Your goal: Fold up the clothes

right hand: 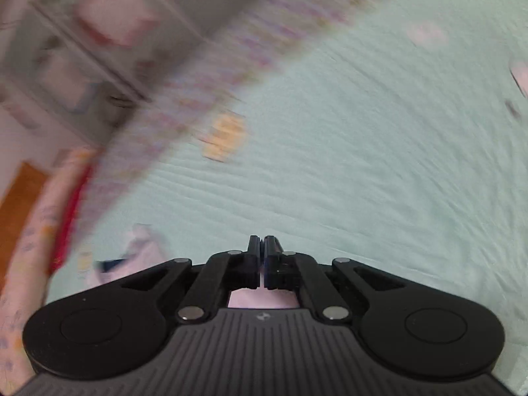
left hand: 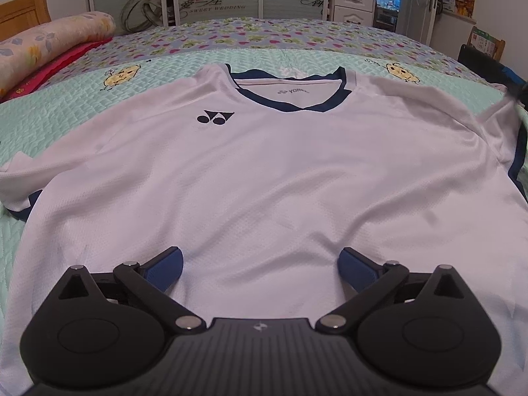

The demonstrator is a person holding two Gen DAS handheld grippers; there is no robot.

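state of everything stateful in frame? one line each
white T-shirt: spread flat face up on the bed, unfolded, lightly wrinkled
left hand-held gripper: open wide over the shirt's lower part, nothing held
right hand-held gripper: shut; the view is blurred, so any fabric between the fingers cannot be told
white drawers: closed

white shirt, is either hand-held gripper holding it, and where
Left hand-held gripper: open above the white shirt, holding nothing. Right hand-held gripper: shut, nothing visible between its fingers.

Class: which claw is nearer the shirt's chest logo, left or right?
Left. The left claw is open over the shirt below its chest logo; the right claw is shut at the far sleeve.
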